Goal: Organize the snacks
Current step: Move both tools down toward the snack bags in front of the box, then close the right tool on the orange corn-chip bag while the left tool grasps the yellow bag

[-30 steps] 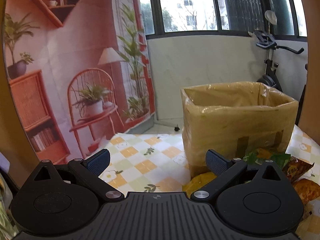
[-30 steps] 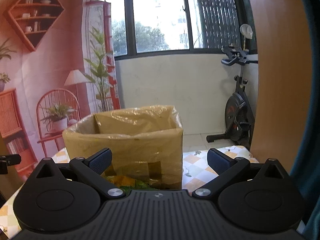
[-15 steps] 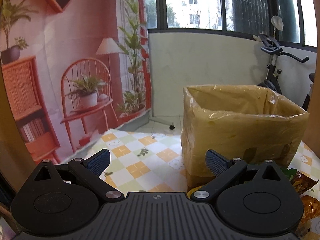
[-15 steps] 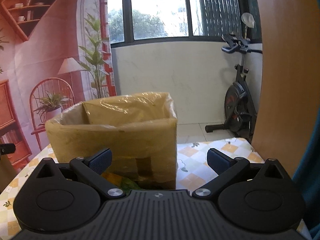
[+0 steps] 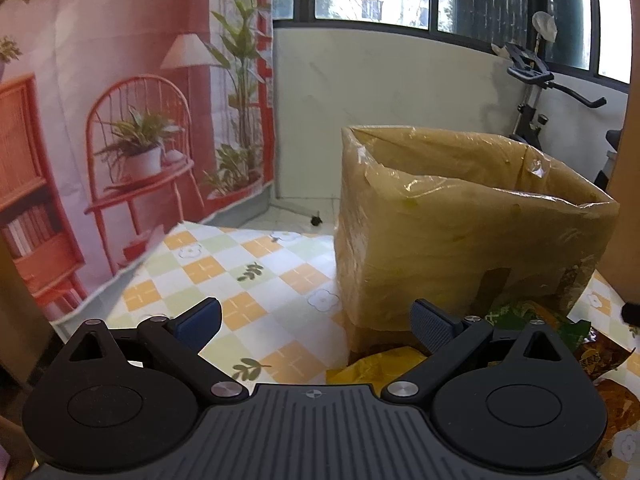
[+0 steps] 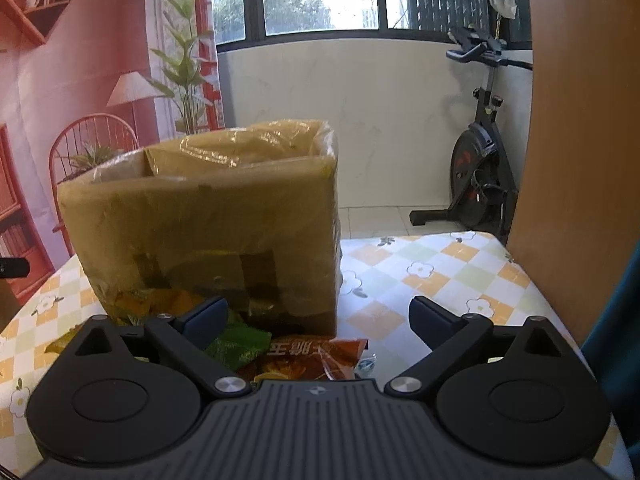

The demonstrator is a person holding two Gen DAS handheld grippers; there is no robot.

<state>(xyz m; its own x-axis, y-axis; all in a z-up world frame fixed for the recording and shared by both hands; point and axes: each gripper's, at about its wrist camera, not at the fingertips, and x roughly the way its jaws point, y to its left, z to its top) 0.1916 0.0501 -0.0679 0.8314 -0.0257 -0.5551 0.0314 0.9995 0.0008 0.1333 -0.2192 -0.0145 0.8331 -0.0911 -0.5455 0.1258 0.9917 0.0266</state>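
Observation:
A tape-wrapped cardboard box (image 5: 460, 232) with an open top stands on the checkered tablecloth (image 5: 224, 276); it also shows in the right wrist view (image 6: 208, 232). Snack bags lie at its near side: a yellow one (image 5: 376, 364), a green one (image 5: 516, 312) and a brown one (image 5: 604, 356). The right wrist view shows a green bag (image 6: 240, 342) and an orange-brown bag (image 6: 312, 360). My left gripper (image 5: 316, 320) is open and empty, left of the box front. My right gripper (image 6: 318, 318) is open and empty, just above the bags.
An exercise bike (image 6: 480, 168) stands on the floor beyond the table. A wooden panel (image 6: 580, 140) rises at the right. A printed backdrop (image 5: 120, 120) hangs at the left. The table's far edge (image 6: 420, 238) runs behind the box.
Both grippers have tilted down and moved closer to the box and table. The snack bags have come into the right wrist view. Both grippers stay open.

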